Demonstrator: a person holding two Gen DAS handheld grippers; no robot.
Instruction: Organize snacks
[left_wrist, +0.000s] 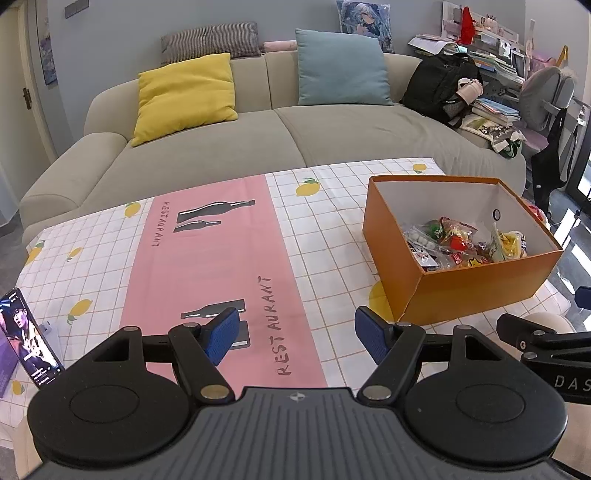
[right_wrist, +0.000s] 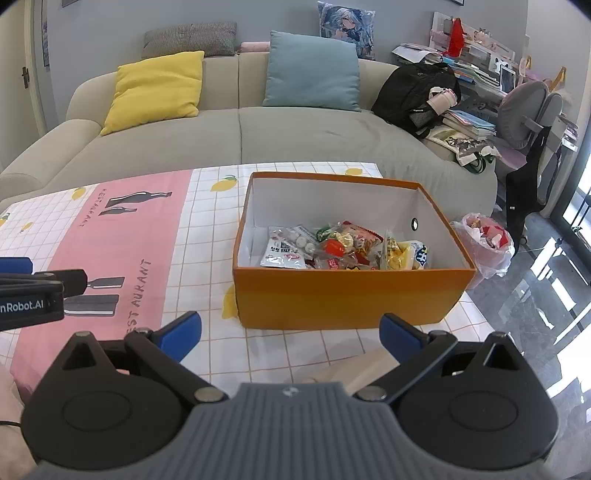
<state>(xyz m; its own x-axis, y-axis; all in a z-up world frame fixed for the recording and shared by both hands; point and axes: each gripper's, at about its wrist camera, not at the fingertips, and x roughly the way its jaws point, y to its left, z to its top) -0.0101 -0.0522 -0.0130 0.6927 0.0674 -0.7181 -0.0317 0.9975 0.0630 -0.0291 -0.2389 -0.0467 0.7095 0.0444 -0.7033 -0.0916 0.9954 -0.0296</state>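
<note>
1. Blue-padded left gripper (left_wrist: 295, 338) fills the lower frame of the left wrist view, jaws wide and holding nothing, above the pink band of the tablecloth (left_wrist: 207, 258). Right of centre stands the orange box (left_wrist: 476, 284) with the snack packets (left_wrist: 454, 245) inside; a phone (left_wrist: 27, 338) leans at lower left.
2. Right gripper (right_wrist: 291, 334), low in the right wrist view, is likewise spread and empty, just short of the box. No loose snack shows on the cloth, so I judge the sorting nearly done; any further reach should clear the near wall.
</note>
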